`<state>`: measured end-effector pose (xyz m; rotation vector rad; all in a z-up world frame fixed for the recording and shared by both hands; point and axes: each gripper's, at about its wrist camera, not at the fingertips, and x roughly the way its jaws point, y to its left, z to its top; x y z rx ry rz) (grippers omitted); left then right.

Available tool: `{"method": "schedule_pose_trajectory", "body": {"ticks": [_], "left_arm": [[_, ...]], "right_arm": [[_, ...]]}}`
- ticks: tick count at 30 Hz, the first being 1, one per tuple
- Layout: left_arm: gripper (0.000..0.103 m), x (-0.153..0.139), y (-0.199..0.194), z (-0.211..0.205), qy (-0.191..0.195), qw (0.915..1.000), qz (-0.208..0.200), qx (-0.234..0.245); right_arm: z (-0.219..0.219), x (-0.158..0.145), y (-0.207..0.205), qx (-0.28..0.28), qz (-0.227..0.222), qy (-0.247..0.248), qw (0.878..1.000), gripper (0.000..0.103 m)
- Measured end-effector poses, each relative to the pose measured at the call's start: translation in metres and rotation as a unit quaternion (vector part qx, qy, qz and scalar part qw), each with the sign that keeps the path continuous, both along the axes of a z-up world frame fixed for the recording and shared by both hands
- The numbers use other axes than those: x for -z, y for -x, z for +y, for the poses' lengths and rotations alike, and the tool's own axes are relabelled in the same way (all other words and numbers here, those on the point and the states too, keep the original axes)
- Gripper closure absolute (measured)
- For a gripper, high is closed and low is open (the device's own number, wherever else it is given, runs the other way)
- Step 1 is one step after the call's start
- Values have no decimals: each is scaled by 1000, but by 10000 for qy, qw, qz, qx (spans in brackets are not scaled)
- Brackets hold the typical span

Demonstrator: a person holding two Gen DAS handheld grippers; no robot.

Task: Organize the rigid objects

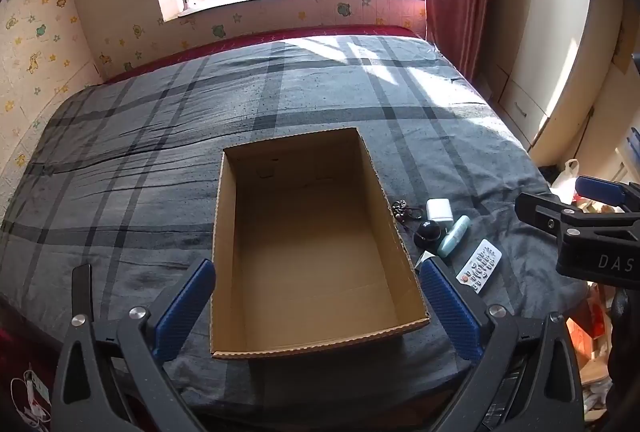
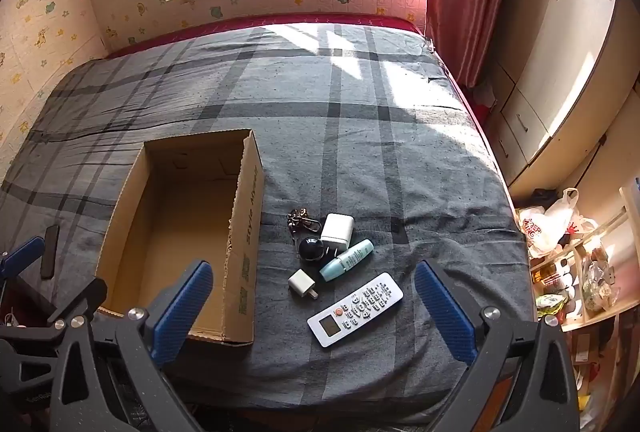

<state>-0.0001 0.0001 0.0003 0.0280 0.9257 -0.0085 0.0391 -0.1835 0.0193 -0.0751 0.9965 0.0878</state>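
- Small items cluster on the bed, just right of the open cardboard box (image 2: 180,232): white remote (image 2: 355,309), teal tube (image 2: 346,259), black ball (image 2: 311,250), large white charger (image 2: 337,230), small white plug (image 2: 301,283), keychain (image 2: 299,219). Box looks empty.
- Right hand-held gripper (image 2: 314,306) released, jaws wide, hovering over the cluster; left hand-held gripper (image 1: 318,308) released too, above the box.
- Risk: items crowd and touch; closing on one likely nudges a neighbour. Ball may roll on the soft bedding. Remote lies flat, so pads may snag the blanket (image 2: 360,152).
- Right view shows the whole cluster and printed box side; left view hides the small plug but shows the full box floor.
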Motion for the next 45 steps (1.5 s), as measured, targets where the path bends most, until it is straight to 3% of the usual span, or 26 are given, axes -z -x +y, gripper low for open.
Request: {"method": "schedule_pose_trajectory", "body": {"ticks": [45], "left_arm": [[0, -5, 2, -2, -111, 9999, -60, -3]], "right_arm": [[2, -7, 3, -24, -61, -10, 10000, 0]]}}
